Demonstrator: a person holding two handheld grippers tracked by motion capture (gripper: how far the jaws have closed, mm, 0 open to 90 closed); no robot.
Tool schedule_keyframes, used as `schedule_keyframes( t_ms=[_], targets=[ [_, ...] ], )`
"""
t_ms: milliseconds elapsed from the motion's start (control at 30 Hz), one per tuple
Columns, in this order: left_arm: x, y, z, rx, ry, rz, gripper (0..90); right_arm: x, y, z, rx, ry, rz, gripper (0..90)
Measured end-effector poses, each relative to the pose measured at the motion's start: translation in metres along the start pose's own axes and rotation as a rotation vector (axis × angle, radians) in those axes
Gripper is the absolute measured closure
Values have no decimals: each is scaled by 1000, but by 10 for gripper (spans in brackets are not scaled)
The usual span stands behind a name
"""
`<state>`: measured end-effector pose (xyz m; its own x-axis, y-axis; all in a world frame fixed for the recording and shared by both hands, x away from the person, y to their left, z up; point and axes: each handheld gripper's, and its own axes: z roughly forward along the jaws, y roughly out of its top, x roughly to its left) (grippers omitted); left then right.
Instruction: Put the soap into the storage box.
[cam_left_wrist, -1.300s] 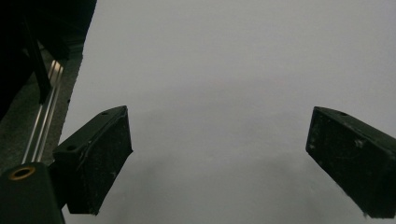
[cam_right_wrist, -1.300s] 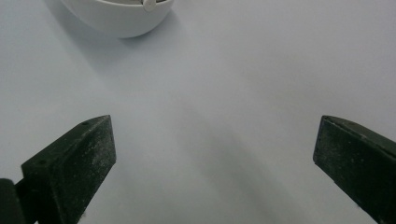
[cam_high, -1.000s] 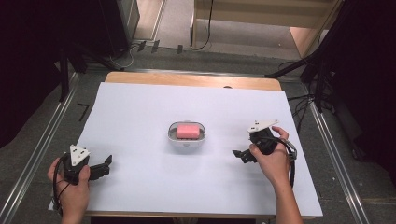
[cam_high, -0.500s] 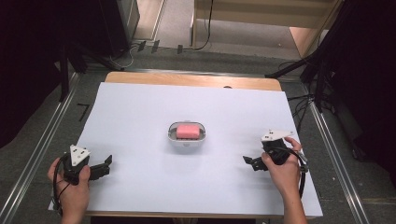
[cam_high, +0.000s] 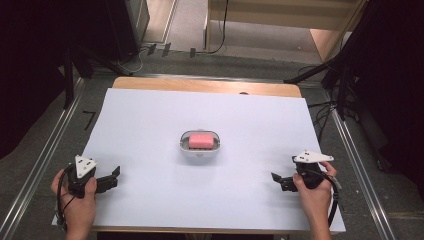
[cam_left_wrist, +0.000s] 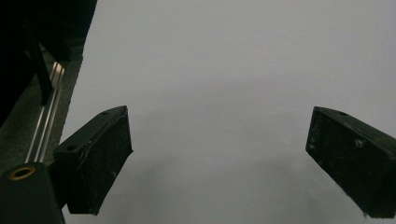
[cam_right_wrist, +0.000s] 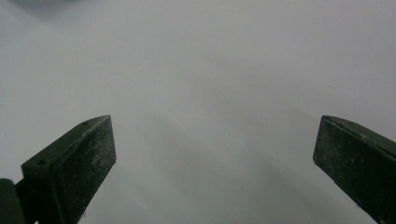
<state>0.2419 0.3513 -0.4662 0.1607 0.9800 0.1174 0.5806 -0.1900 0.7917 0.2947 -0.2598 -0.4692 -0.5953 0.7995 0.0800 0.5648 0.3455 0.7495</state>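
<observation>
A pink soap bar lies in a small white dish at the middle of the white table. My left gripper rests near the front left corner, held by a hand, its jaws pointing right. In the left gripper view its fingers stand wide apart over bare white surface, so the left gripper is open and empty. My right gripper sits near the front right, jaws pointing left toward the dish. The right gripper is open too, nothing between its fingers.
The table's wooden far edge borders a grey floor with cables. Metal rails run along both sides of the table. Dark curtains stand at left and right.
The right hand and its gripper have drawn back toward the front right edge of the table, away from the dish. The left gripper has stayed put.
</observation>
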Motion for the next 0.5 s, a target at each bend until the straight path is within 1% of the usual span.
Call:
schedule_keyframes(
  t_ms=[133, 233, 300, 500],
  targets=[
    [0, 0, 0, 1, 0, 0, 73, -3, -9, -6, -23, -6, 16, 0],
    [0, 0, 0, 0, 0, -1, 73, -3, -17, -11, -43, -26, 16, 0],
    [0, 0, 0, 0, 0, -1, 73, -3, -22, -14, -59, -39, 26, 0],
    [0, 0, 0, -1, -1, -2, 73, -6, -35, -26, -75, -60, 50, 0]
  ],
)
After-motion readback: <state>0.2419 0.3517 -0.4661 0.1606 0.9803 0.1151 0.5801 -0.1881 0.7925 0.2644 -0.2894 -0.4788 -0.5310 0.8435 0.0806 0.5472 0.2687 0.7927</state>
